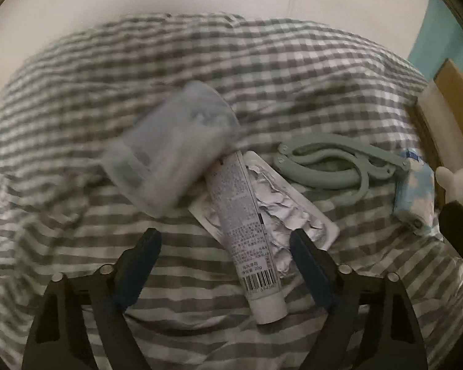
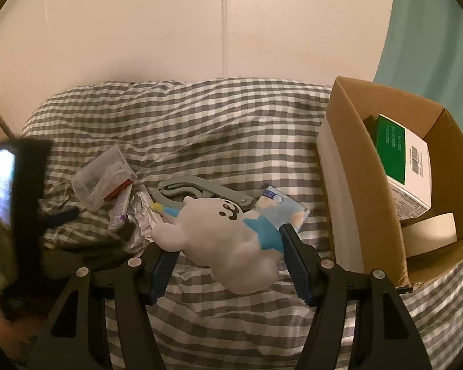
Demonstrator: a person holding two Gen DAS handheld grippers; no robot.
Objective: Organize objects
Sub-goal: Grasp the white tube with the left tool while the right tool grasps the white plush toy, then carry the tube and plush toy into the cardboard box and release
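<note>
On a grey checked bedspread [image 1: 77,98] lie a clear plastic cup [image 1: 169,148] on its side, a white tube [image 1: 247,231] over a crumpled blister pack [image 1: 281,197], a grey-green folding hanger [image 1: 327,163] and a blue tissue pack [image 1: 416,194]. My left gripper [image 1: 225,246] is open, its fingers either side of the tube's lower end. In the right wrist view a white plush toy [image 2: 228,240] with a blue scarf lies between the fingers of my right gripper [image 2: 228,243]; they are spread and I cannot tell whether they touch it. The cup [image 2: 102,178], tube [image 2: 120,206] and hanger [image 2: 197,191] lie behind it.
An open cardboard box [image 2: 364,166] stands on the bed at the right, holding a green-and-white box [image 2: 407,166] and a roll of tape [image 2: 429,234]. The left hand-held gripper with its lit screen [image 2: 3,185] is at the far left. A white wall runs behind the bed.
</note>
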